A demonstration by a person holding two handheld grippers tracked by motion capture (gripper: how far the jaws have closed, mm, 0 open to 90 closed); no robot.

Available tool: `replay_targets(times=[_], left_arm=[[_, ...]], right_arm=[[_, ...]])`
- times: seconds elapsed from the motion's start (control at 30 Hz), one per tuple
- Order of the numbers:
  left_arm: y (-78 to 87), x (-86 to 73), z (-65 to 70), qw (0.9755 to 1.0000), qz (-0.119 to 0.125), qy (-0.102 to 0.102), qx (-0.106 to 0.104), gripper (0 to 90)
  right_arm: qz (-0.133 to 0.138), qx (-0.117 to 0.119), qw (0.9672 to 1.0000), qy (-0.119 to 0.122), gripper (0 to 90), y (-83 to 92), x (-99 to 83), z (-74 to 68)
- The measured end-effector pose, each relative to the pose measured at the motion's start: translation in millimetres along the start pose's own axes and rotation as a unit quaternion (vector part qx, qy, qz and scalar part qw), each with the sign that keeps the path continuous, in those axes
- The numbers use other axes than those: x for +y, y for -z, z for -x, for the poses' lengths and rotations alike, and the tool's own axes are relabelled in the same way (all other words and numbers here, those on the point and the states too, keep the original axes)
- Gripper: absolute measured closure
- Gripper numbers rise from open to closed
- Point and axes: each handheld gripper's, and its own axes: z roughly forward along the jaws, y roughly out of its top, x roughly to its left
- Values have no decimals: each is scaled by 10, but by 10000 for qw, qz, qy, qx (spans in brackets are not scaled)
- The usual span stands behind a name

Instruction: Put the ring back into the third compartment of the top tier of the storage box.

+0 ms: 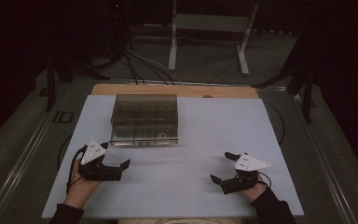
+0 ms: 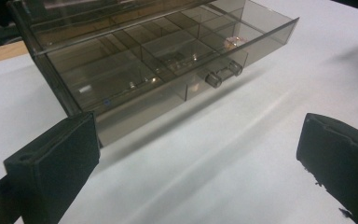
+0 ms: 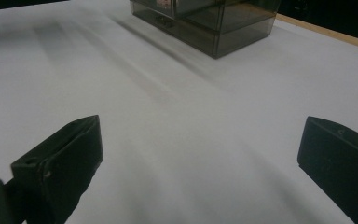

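A smoky see-through plastic drawer box (image 1: 144, 119) stands on the white table sheet (image 1: 200, 130), left of the middle. Its top drawer (image 2: 168, 51) is pulled out a little and shows several compartments; a small pale item (image 2: 233, 42) lies in a front one. Two round knobs (image 2: 223, 73) stick out from the drawer below. My left gripper (image 1: 117, 155) is open, just below the box's front left corner, with nothing between its jaws. My right gripper (image 1: 221, 166) is open too, over bare sheet at the lower right. The box (image 3: 209, 21) lies far off in the right gripper view.
The white sheet covers a wooden tabletop (image 1: 177, 89) whose far edge shows. Behind the table stand a white metal frame (image 1: 209, 37) and several cables (image 1: 144, 65) on the floor. Dark stands (image 1: 307, 88) flank the table.
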Motion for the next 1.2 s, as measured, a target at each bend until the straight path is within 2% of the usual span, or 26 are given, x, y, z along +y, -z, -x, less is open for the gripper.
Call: replay_targets(times=[0.13, 0.2, 0.23, 0.37, 0.5, 0.6, 0.83, 0.97, 1.0, 1.07, 1.2], left_arm=[[5, -101, 15, 10000, -70, -15, 22, 0], [5, -101, 15, 10000, -70, -15, 22, 0], [-4, -189, 16, 9999, -156, 27, 29, 0], [-17, -262, -6, 9997, -216, 108, 28, 0], [-66, -334, -37, 9992, -380, 7, 97, 0], [-87, -373, -64, 9991, -407, 38, 91, 0], [-108, -422, -87, 9990, -436, 53, 92, 0], [-108, -427, -95, 9993, -364, 58, 38, 0], [-114, -432, -103, 9993, -325, 143, -65, 0], [-122, -436, -107, 9992, -340, 184, -114, 0], [-121, -434, -89, 9994, -316, 112, -81, 0]], right_arm=[[2, 8, 10000, 6, 0, -1, 0, 0], [1, 10, 10000, 8, 0, -2, -1, 0], [4, 11, 10000, 9, 0, 0, 0, 0], [6, 15, 10000, 1, 0, -1, -1, 1], [4, 26, 10000, 12, 0, -3, -1, -1], [-1, 24, 10000, 4, 0, 0, -1, 1], [-4, 33, 10000, 12, 0, 0, -1, -1], [-11, 45, 10000, 29, 0, -4, -1, -3], [-9, 54, 10000, 27, 0, -1, 0, -5], [-7, 57, 10000, 24, 0, 1, 0, -4], [-4, 60, 10000, 17, 0, -1, -3, -2]])
